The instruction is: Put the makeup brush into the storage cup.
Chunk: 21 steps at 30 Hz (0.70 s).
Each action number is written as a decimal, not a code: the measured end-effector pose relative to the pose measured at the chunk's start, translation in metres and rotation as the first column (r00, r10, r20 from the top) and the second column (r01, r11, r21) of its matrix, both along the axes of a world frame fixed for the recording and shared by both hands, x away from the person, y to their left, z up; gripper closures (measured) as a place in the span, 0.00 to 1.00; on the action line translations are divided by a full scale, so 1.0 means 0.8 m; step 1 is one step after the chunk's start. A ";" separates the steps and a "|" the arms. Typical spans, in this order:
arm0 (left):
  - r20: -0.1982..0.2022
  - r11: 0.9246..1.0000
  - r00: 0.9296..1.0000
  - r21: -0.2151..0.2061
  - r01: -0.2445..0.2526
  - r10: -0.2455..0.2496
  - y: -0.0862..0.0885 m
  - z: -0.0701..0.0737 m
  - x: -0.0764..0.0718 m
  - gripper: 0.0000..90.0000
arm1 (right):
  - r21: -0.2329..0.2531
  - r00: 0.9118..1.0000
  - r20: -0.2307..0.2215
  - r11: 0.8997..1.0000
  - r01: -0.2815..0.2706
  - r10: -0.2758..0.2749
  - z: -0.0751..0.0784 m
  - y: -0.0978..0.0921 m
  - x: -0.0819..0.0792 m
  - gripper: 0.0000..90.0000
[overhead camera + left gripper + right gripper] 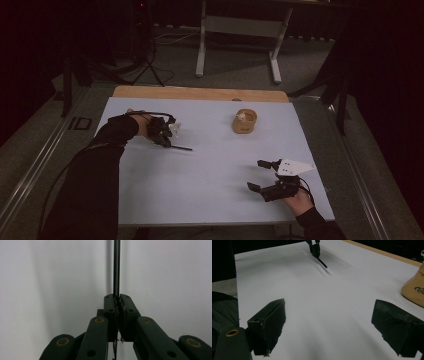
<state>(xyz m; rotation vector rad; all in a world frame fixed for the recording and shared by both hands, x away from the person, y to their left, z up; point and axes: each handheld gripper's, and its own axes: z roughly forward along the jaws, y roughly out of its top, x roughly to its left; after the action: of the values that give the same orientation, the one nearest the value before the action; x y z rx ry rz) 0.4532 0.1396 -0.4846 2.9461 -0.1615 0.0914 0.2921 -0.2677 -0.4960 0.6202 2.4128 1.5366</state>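
My left gripper (167, 140) hovers over the left part of the white table top (210, 165), shut on a thin dark rod (182, 148) that sticks out to the right, low over the surface. In the left gripper view the rod (116, 267) runs straight up from between the closed jaws of that gripper (118, 298). My right gripper (257, 175) sits near the front right edge, wide open with nothing between its pads (270, 325). The right gripper view shows the left gripper (315, 251) and its rod (322, 263) far off.
A tan round holder (244, 121) with something pale inside stands at the back right of the table; its side shows at the right edge (414, 290). A wooden strip (200, 93) borders the far edge. A white frame (240, 30) stands on the floor beyond.
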 end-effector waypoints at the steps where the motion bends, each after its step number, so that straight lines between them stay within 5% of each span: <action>1: -0.003 1.000 1.000 0.001 -0.013 0.013 -0.002 0.002 -0.001 0.94 | 0.000 1.000 0.000 1.000 0.000 0.000 0.000 0.000 0.000 0.13; 3: -0.013 0.998 0.998 0.009 -0.069 0.069 -0.008 0.006 -0.003 0.94 | 0.000 1.000 -0.001 1.000 -0.001 0.001 0.000 0.000 0.000 0.13; 7: -0.031 0.994 0.994 0.008 -0.105 0.105 -0.019 0.012 -0.009 0.94 | -0.001 1.000 0.001 1.000 -0.001 0.001 0.000 0.000 0.000 0.13; 13: -0.079 0.974 0.971 0.024 -0.225 0.226 -0.036 0.027 -0.015 0.94 | -0.001 1.000 0.003 1.000 0.001 -0.001 0.000 0.000 0.000 0.13; 21: -0.107 0.976 0.972 -0.032 -0.215 0.211 -0.053 0.045 -0.030 0.95 | -0.001 1.000 0.004 1.000 0.001 -0.001 0.001 0.000 0.000 0.13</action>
<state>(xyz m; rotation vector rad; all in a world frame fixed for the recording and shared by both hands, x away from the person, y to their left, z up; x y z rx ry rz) 0.4289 0.0972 -0.4489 2.9063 0.1707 -0.0278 0.2921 -0.2678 -0.4955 0.6175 2.4096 1.5348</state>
